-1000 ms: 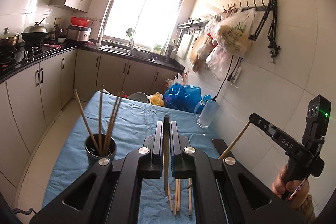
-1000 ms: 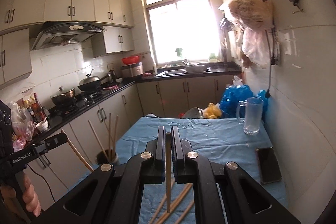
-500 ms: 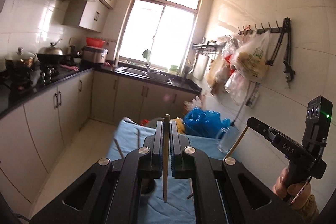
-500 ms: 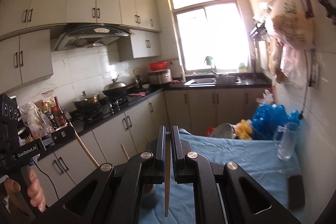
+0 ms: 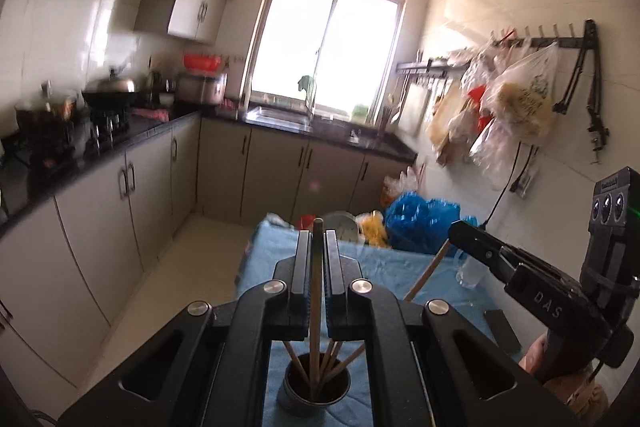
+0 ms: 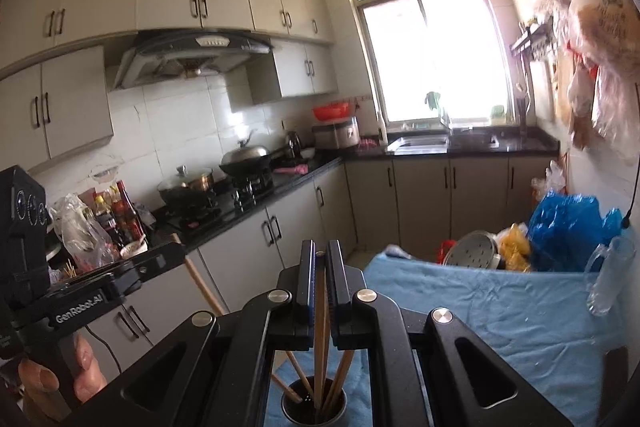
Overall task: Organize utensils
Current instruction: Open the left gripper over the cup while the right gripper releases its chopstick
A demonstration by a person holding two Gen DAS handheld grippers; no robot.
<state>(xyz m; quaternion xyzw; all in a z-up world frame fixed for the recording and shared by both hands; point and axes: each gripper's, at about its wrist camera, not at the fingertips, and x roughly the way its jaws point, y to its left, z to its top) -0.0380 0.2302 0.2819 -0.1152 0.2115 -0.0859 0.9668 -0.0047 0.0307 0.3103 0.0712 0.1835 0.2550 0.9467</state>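
Both claws above cup (image 5: pixel 314 389) | left claw (image 5: pixel 316 239) grasping chopstick (image 5: pixel 316 291) | right claw (image 6: pixel 320 251) grasping second chopstick (image 6: pixel 319 331)

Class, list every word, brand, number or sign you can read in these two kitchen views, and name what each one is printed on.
"DAS" – on the black body of the right claw, seen from the left wrist.
"GenRobot.AI" – on the black body of the left claw, seen from the right wrist.
Print on the hanging plastic bag: too blurred to read.
Labels on the sauce bottles: too small to read.
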